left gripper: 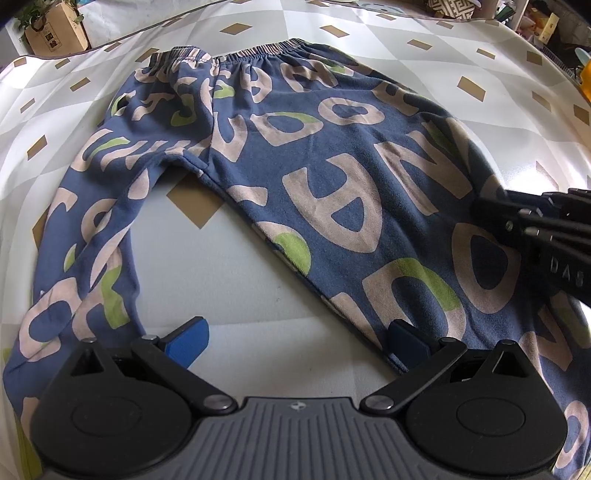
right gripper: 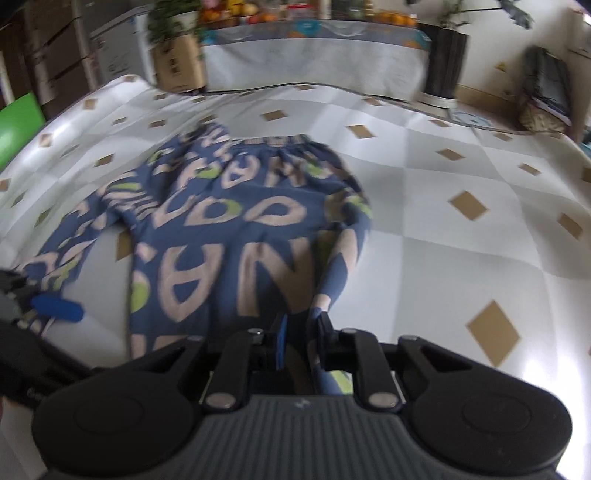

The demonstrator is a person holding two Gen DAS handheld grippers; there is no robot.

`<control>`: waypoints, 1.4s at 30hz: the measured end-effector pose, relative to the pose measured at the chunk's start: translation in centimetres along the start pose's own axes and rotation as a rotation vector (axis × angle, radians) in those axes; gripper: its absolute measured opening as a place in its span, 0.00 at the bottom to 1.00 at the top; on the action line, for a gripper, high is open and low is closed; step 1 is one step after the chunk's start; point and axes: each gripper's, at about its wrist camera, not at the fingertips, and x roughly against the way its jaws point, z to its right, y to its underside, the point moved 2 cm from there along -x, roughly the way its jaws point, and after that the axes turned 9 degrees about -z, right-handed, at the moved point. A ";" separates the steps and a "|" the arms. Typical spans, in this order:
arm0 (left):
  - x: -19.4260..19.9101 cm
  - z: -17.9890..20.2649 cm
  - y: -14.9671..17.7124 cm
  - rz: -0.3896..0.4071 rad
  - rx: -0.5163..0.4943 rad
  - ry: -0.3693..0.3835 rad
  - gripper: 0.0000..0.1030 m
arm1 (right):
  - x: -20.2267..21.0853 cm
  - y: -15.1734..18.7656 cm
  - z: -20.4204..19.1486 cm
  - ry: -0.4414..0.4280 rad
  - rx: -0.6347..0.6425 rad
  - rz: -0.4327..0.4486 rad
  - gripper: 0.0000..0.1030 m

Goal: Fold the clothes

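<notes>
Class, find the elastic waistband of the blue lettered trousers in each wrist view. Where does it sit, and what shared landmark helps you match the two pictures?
Left wrist view: the waistband runs along the top, slightly left of centre.
Right wrist view: the waistband lies just left of centre in the upper part, blurred.
Shared landmark: the cardboard box beyond the table's far left corner, also at.

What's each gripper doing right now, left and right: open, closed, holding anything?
Left gripper: jaws wide open, holding nothing, over the trousers.
Right gripper: jaws nearly closed, pinching the outer edge of one trouser leg.
</notes>
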 end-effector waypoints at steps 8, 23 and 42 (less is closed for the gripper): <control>0.0 -0.1 0.0 0.000 -0.003 0.003 1.00 | 0.4 0.0 -0.4 -0.114 0.005 -0.015 0.36; -0.1 -0.4 -0.3 -0.001 0.000 0.003 1.00 | 1.5 -0.1 3.7 -0.194 -0.252 -0.016 0.43; -0.1 -0.3 -0.2 0.011 -0.001 0.003 1.00 | -0.4 0.8 4.1 -0.145 -0.345 -0.091 0.28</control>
